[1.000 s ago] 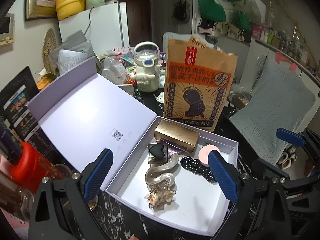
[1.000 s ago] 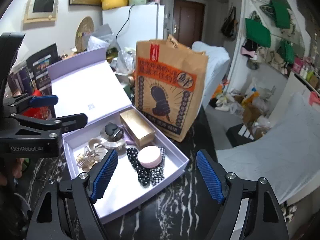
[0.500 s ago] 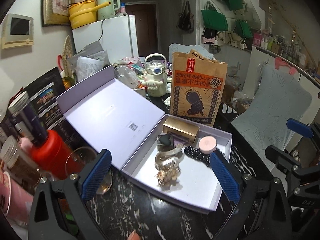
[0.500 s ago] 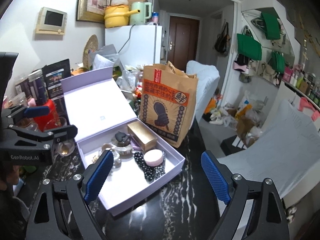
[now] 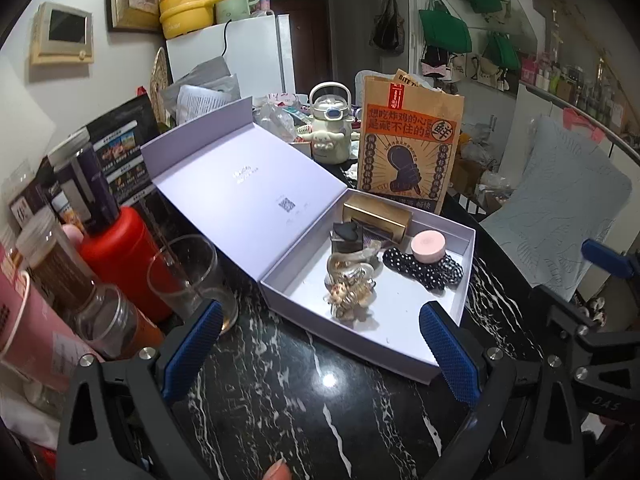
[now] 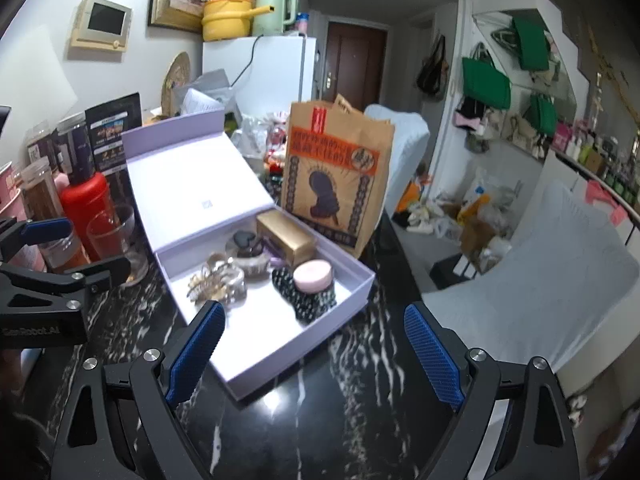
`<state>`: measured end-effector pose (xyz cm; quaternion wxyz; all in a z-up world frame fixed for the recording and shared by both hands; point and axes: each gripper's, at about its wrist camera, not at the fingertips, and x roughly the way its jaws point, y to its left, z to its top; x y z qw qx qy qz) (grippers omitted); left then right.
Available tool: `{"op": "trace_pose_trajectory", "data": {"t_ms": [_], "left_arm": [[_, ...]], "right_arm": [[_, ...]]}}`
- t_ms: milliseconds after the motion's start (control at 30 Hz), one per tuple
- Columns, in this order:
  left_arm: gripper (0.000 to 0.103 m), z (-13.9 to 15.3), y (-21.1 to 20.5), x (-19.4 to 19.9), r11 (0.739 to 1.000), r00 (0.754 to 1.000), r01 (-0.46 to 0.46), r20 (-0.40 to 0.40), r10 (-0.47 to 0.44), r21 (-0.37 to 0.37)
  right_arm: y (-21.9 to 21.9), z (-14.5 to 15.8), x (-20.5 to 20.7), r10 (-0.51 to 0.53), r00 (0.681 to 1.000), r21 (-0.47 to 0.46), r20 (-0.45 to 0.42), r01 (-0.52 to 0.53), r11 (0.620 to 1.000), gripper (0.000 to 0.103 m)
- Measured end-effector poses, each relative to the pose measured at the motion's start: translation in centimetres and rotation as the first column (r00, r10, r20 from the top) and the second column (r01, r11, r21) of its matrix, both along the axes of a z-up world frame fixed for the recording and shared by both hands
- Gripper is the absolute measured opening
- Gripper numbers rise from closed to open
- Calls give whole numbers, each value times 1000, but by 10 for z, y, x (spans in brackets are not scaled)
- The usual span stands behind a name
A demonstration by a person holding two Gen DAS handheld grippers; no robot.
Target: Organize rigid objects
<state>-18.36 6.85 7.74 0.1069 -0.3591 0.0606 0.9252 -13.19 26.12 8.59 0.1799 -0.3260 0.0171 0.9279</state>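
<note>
An open lilac box (image 5: 400,312) (image 6: 280,344) lies on the black marble table, lid (image 5: 248,184) folded back to the left. Inside it are a gold case (image 5: 376,216) (image 6: 286,234), a black heart bottle (image 5: 347,236), a silver clip (image 5: 350,268) (image 6: 218,280), a pink round tin (image 5: 428,244) (image 6: 313,276) and a black dotted hair tie (image 5: 424,270) (image 6: 308,300). My left gripper (image 5: 320,348) hangs open in front of the box's near edge, nothing between its fingers. My right gripper (image 6: 316,352) is wide open over the box's near corner, empty.
A brown paper bag (image 5: 408,148) (image 6: 336,176) stands behind the box. To the left crowd a drinking glass (image 5: 188,276), a red bottle (image 5: 120,248) and jars (image 5: 52,264). A kettle-shaped toy (image 5: 330,128) sits at the back. The table edge drops off on the right.
Both grippers have pulled back from the box, which now looks smaller and farther. The right jaws have opened a little wider. The things in the box lie as before.
</note>
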Motion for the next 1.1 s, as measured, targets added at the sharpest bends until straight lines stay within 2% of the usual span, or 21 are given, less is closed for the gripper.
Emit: {"op": "trace_pose_trajectory", "data": {"t_ms": [367, 567, 1100], "left_arm": [[100, -16, -1, 6, 1000, 999, 15, 46, -15, 6], [100, -18, 0, 10, 1000, 999, 22, 45, -22, 5], [100, -19, 5, 16, 998, 997, 65, 48, -66, 18]], "right_arm": [[-8, -15, 4, 5, 999, -29, 40, -4, 1000, 92], [-6, -22, 7, 0, 998, -37, 61, 3, 999, 92], [-10, -21, 12, -1, 998, 9, 65, 0, 1000, 92]]}}
